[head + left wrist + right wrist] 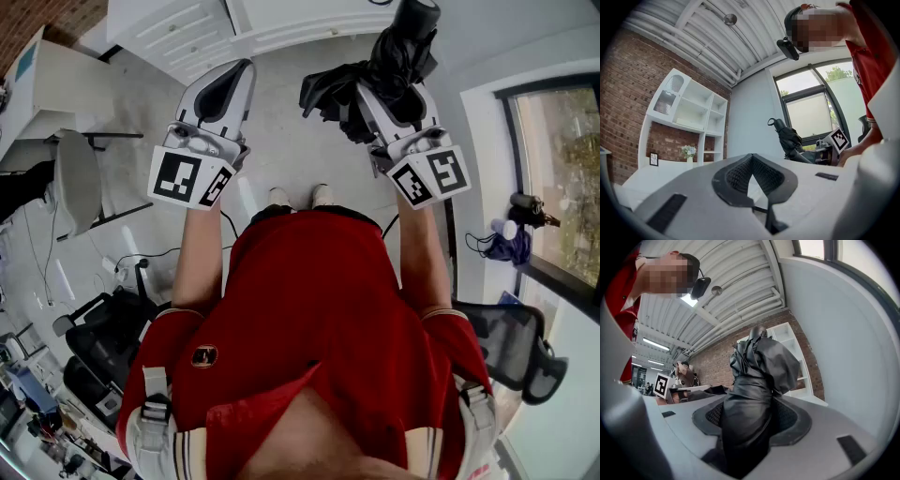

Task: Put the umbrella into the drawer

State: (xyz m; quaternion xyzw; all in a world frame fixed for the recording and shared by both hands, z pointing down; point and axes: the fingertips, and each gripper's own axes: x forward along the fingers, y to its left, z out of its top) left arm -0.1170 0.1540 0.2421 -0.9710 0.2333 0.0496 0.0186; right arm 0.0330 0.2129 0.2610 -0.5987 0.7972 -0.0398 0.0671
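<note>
You had the folded black umbrella clamped between the jaws of your right hand-held gripper, its bundled cloth bulging past the pads and its handle end sticking out ahead, held in the air above the floor and not yet near any drawer. Your left hand-held gripper was closed on nothing, its pads together, held beside the right one but apart from it. The step in hand looked like the carry toward the white cabinet ahead of your feet. None of its paneled fronts appeared pulled out, and I could not tell which was the drawer. Doing this well probably meant keeping the right grip firm, since slippery cloth over a thin shaft could slide or twist, and using the free left hand-held gripper to pull the drawer open before you brought the umbrella down. The loose folds hanging at one side might have snagged on the drawer edge, so lowering it lengthwise and level would have suited. Around you stood a white shelf unit against a brick wall with a vase of flowers, a large window and an office chair at your right. Nothing on the floor lay between you and the cabinet.
</note>
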